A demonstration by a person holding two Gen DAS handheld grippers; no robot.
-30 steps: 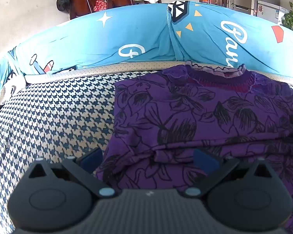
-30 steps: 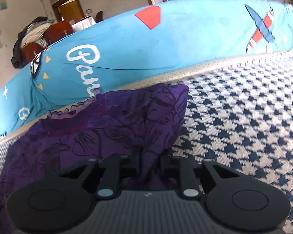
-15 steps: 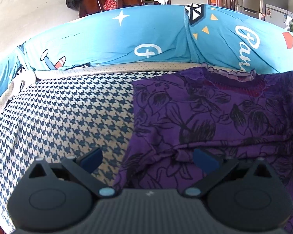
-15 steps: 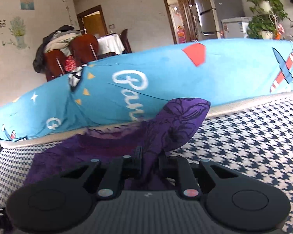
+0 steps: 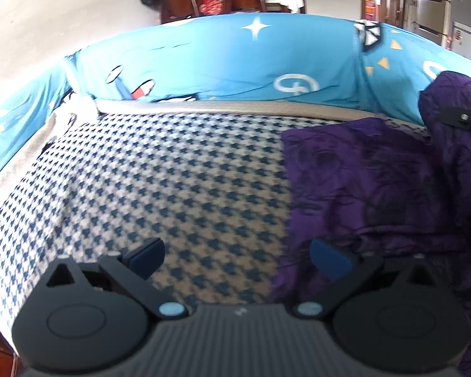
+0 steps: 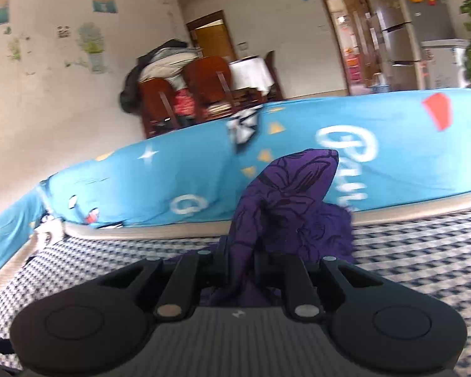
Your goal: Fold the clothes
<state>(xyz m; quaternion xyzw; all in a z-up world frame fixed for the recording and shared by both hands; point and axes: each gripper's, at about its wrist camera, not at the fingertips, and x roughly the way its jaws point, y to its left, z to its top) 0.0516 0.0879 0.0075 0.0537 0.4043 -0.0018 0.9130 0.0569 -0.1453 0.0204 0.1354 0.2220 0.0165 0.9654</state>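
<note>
Two grippers worked over a houndstooth sofa. Right gripper was clenched on a raised fold of the purple top. Left gripper hung released, empty, above the seat beside the top's flat part.

Little here can be read. The blue cover draped behind the checked seat carries white cursive lettering; in the right wrist view it begins with a looping "P" and runs on as something like "Pau", the rest hidden behind the lifted purple cloth and blurred. A separate white looped letter, perhaps a "G", sits on the same cover in the left wrist view. Nothing else carries words or numbers that I can make out.
</note>
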